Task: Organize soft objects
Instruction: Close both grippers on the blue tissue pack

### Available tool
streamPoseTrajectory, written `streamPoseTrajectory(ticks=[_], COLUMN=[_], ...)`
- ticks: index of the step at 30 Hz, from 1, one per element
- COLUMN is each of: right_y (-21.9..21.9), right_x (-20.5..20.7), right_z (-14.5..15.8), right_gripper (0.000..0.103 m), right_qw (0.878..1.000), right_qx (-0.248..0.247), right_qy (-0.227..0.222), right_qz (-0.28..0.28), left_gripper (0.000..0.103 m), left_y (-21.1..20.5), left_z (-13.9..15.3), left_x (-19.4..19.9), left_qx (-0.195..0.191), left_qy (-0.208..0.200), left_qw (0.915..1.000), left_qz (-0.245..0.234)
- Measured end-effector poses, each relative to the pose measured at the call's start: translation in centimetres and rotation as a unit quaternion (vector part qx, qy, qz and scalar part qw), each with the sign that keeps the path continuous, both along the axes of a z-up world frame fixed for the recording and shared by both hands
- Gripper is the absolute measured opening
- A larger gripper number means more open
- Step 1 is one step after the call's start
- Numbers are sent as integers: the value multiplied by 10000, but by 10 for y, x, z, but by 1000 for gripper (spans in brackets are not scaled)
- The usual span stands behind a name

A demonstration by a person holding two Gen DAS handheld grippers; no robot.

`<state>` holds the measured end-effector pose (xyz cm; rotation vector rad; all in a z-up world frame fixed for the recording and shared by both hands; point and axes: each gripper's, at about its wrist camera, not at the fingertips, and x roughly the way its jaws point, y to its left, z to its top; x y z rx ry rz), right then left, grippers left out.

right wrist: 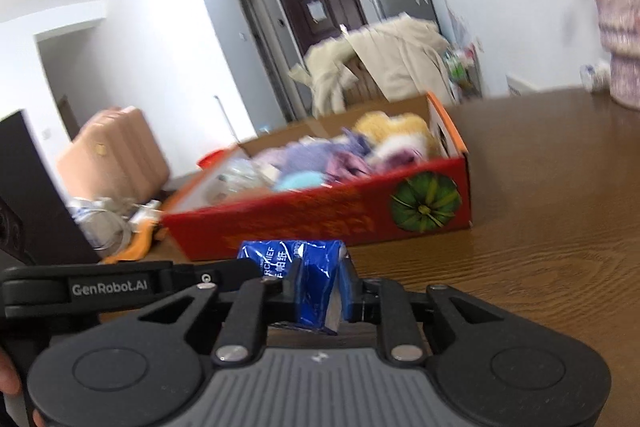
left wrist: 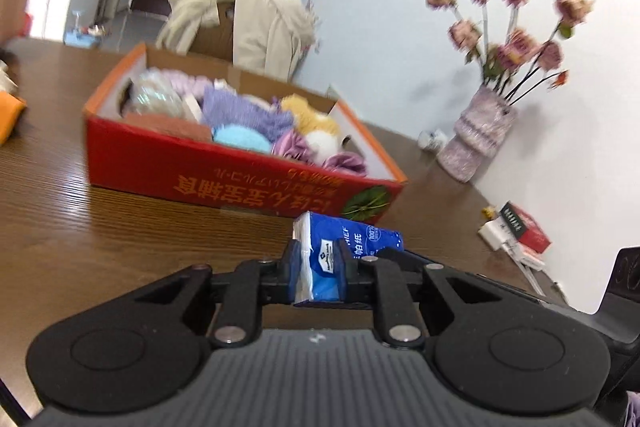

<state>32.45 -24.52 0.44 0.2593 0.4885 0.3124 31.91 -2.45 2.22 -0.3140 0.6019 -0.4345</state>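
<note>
A blue tissue pack [left wrist: 348, 247] is held by both grippers at once, above the brown table. My left gripper [left wrist: 318, 263] is shut on one end of it. My right gripper [right wrist: 320, 287] is shut on the other end of the tissue pack [right wrist: 296, 259]. Just beyond stands a red cardboard box [left wrist: 224, 171] holding several soft things: purple cloths, a light blue puff, a yellow-and-white plush. The box also shows in the right wrist view [right wrist: 332, 219]. The left gripper's body [right wrist: 108, 287] shows at the left of the right wrist view.
A purple vase of dried flowers [left wrist: 476, 135] stands at the table's far right by the wall. A red-and-white packet [left wrist: 516, 231] lies near the right edge. An orange item [left wrist: 10, 115] lies at the far left. A beige coat hangs over a chair [left wrist: 248, 27] behind the box.
</note>
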Motion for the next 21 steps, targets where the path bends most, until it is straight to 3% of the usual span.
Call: streamPoseTrajectory(ticks=[3, 10, 21], right_y=[9, 20, 34], right_x=[-42, -121, -171], right_z=[24, 59, 78], right_gripper=[17, 17, 17], right_qw=[9995, 9963, 9931], right_qx=[-20, -103, -247], right_qy=[-310, -830, -1132], right_qz=[78, 174, 189], left_gripper=[17, 17, 17], left_y=[5, 15, 25], left_z=[21, 48, 61], left_x=[-48, -121, -161], left_qx=[5, -120, -219], left_qy=[-419, -909, -1172], left_qw=[9991, 9957, 9927], left_qz=[117, 144, 168])
